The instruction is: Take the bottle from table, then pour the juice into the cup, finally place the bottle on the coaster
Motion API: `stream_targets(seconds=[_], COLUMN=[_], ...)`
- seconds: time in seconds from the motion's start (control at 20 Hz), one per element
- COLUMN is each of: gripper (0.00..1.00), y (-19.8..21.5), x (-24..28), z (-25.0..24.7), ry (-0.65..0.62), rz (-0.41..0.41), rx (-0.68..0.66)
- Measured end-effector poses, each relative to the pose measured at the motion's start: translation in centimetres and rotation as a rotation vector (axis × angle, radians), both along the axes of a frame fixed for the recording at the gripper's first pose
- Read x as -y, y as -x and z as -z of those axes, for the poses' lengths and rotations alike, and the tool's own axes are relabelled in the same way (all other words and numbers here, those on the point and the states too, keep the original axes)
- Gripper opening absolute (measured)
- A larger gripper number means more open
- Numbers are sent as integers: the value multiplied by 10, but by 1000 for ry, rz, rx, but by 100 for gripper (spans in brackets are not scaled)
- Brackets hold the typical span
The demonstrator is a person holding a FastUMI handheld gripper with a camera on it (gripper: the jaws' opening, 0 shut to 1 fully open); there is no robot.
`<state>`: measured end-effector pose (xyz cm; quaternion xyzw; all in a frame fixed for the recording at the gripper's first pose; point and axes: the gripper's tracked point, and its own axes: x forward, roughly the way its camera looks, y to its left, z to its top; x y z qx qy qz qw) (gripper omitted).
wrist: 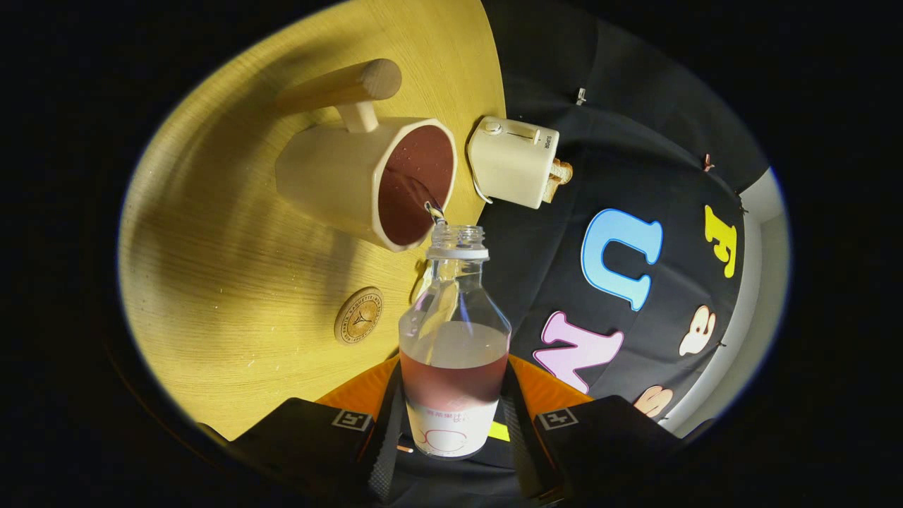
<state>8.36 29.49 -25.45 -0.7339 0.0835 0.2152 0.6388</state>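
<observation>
Tongs (451,423) clamp bottle (453,339), pouring into cup (367,180); toaster (513,161) beside

One word reads clearly: "SUPER", on the side of the toaster (513,164) beyond the bottle (453,339). The bottle's pink label print is too faint to read. So is the lettering ringing the coaster (358,315) beside it. Square coded markers sit on the gripper (455,423) fingers (331,437) clamping the bottle.
</observation>
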Motion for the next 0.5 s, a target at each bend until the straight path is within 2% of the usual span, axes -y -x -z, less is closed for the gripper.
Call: stream_targets(seconds=[0.5], gripper=[70], y=[-1], x=[-1], z=[-6], ry=[48], rz=[-37], rx=[20])
